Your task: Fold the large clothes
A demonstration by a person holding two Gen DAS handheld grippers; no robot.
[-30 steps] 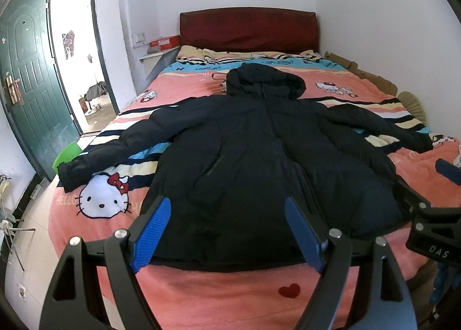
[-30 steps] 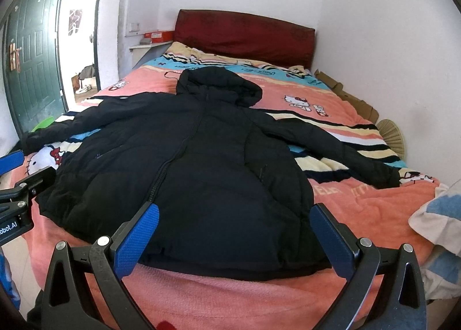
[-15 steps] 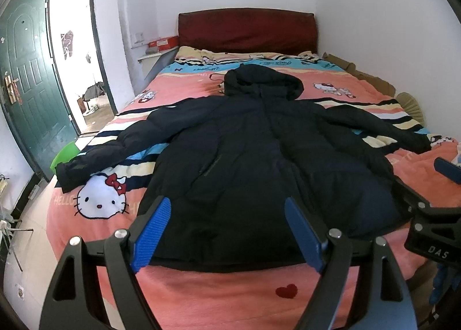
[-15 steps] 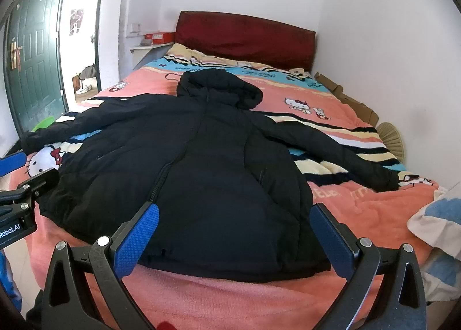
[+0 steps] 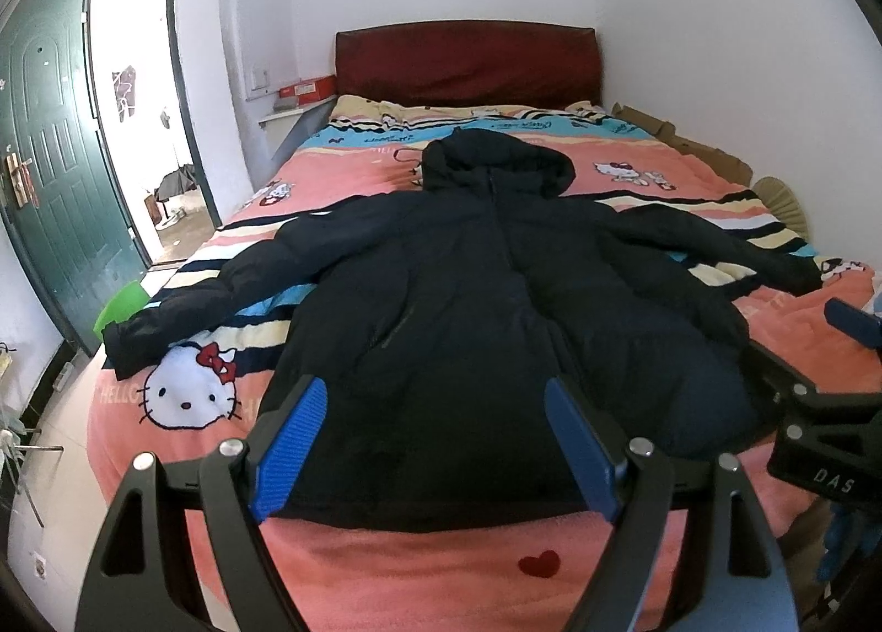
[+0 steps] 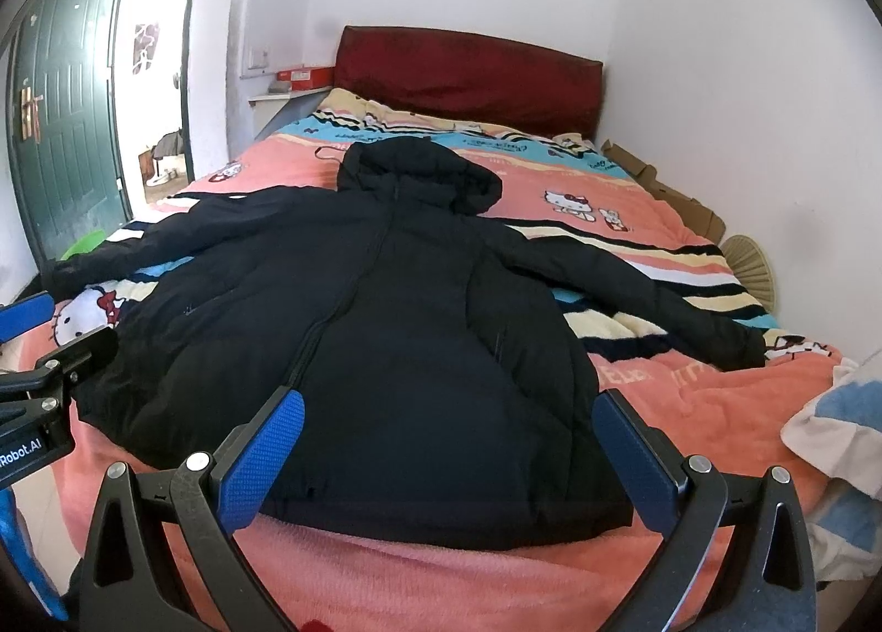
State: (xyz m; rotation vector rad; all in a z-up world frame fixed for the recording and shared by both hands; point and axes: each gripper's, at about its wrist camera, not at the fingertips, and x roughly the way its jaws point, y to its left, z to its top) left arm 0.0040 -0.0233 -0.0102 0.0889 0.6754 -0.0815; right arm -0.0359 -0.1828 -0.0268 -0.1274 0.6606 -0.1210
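The left gripper point(image 5: 435, 406) has its blue pads spread wide and holds nothing; it hangs above the near hem of the black hooded jacket point(image 5: 496, 301). The jacket lies flat on the pink cartoon blanket point(image 5: 386, 566), sleeves spread out, hood toward the red headboard point(image 5: 468, 58). The right gripper point(image 6: 449, 417) is also spread and empty, over the same hem.

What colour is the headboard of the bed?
Dark red; the headboard shows best in the left wrist view.

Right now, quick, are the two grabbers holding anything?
Left gripper: jaws open, holding nothing, above the black jacket.
Right gripper: jaws open, holding nothing.
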